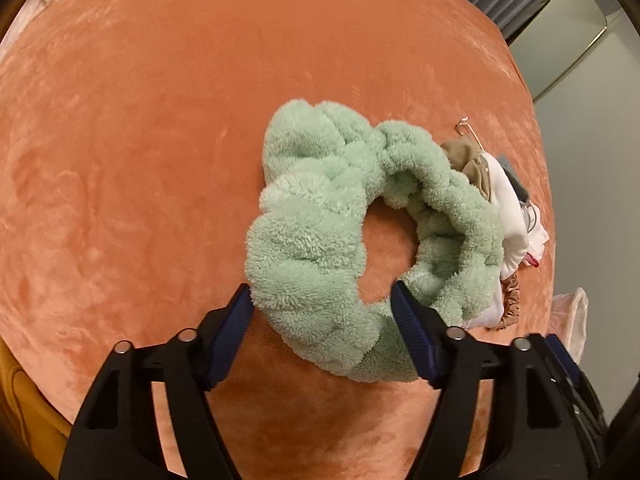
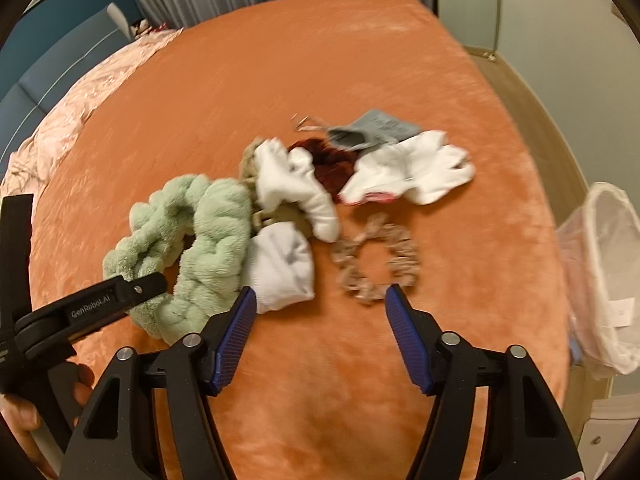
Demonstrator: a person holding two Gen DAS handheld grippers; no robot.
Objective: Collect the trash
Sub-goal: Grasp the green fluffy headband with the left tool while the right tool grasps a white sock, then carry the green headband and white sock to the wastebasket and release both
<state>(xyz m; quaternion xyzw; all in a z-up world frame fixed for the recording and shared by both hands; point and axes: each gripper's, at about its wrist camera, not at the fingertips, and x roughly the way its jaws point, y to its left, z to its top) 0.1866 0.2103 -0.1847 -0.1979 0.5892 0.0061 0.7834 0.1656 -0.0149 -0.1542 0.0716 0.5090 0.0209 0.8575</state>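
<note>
Left gripper (image 1: 322, 294) jaws spread astride fluffy mint-green braided headband (image 1: 320, 216), pads not pressing, right gripper (image 2: 320, 296) empty, wide, pale ruffled scrunchie (image 2: 376, 264) just ahead.

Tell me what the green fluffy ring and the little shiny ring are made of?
Green ring: looks like soft plush or terry fabric, matte, with a fuzzy pile and puffy twisted bumps. Little ring: probably thin satiny cloth, pinkish-beige with a slight sheen, gathered into tight ruffles like a hair scrunchie. That picture is blurred, so the weave can't be told.
</note>
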